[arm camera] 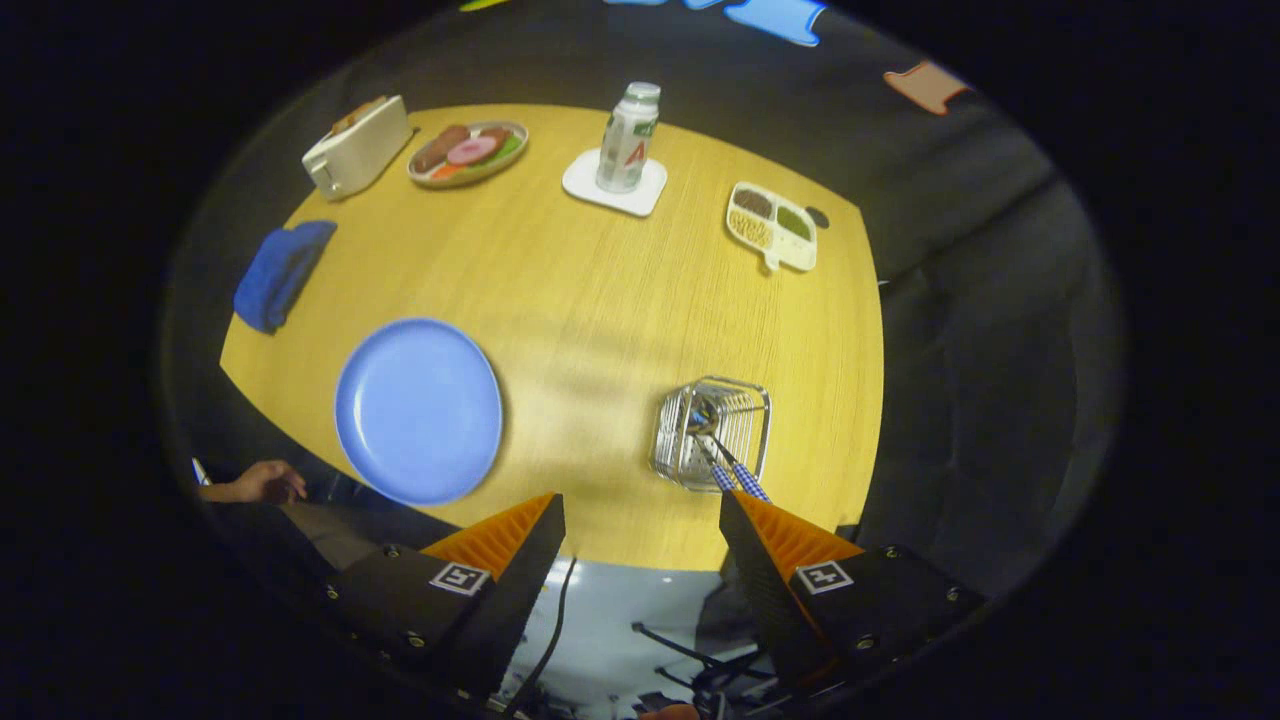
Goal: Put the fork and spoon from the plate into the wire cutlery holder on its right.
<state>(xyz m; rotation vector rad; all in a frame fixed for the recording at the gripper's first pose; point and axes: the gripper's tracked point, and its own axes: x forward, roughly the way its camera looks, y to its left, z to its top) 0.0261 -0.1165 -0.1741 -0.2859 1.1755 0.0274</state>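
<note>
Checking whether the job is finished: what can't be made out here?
- Wire cutlery holder: two checked handles stick out, but the heads are too small to tell fork from spoon.
- Blue plate: looks bare.
- Claw: open, holding nothing.
- Divided tray: contents too small.

**Item count, tabletop**

Plates: 2, i.e. 1 blue plate (pixel 418 410), 1 plate of food (pixel 468 153). Wire cutlery holder (pixel 712 432): 1, w/ 2 utensils (pixel 722 455) inside, blue-check handles. Bottle (pixel 629 138): 1, on 1 white coaster (pixel 614 184). Divided tray (pixel 772 227): 1, 3 compartments. Toaster (pixel 357 147): 1. Blue cloth (pixel 282 274): 1. Gripper (pixel 640 520): 1, fingers apart, holding nothing.
</note>
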